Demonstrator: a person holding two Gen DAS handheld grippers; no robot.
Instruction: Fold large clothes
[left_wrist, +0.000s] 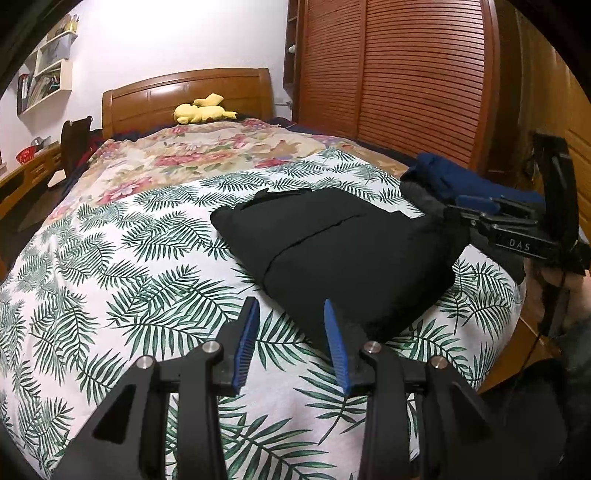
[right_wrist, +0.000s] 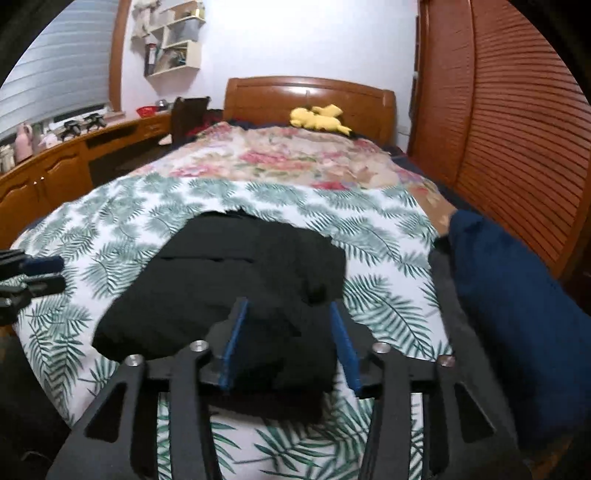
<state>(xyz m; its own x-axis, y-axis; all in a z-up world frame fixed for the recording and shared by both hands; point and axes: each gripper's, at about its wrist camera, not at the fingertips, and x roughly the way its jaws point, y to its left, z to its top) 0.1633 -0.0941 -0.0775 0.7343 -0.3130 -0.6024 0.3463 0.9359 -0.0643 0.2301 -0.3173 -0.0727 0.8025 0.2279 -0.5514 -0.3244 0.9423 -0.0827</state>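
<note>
A black garment (left_wrist: 343, 251) lies folded into a thick rectangle on the palm-leaf sheet (left_wrist: 122, 266) near the foot of the bed. My left gripper (left_wrist: 291, 308) is open and empty, just off the garment's near left corner. My right gripper (right_wrist: 290, 308) is open, with its jaws on either side of the garment's near right edge (right_wrist: 280, 343); it is not closed on the cloth. In the left wrist view the right gripper (left_wrist: 476, 208) sits at the garment's right side. The left gripper (right_wrist: 40, 275) shows at the left edge of the right wrist view.
A folded navy garment on a grey one (right_wrist: 517, 295) lies at the bed's right edge. A floral quilt (left_wrist: 192, 158) covers the far half of the bed, with a yellow plush toy (left_wrist: 201, 110) by the headboard. A slatted wardrobe (left_wrist: 388, 74) stands to the right, a wooden desk (right_wrist: 55, 173) to the left.
</note>
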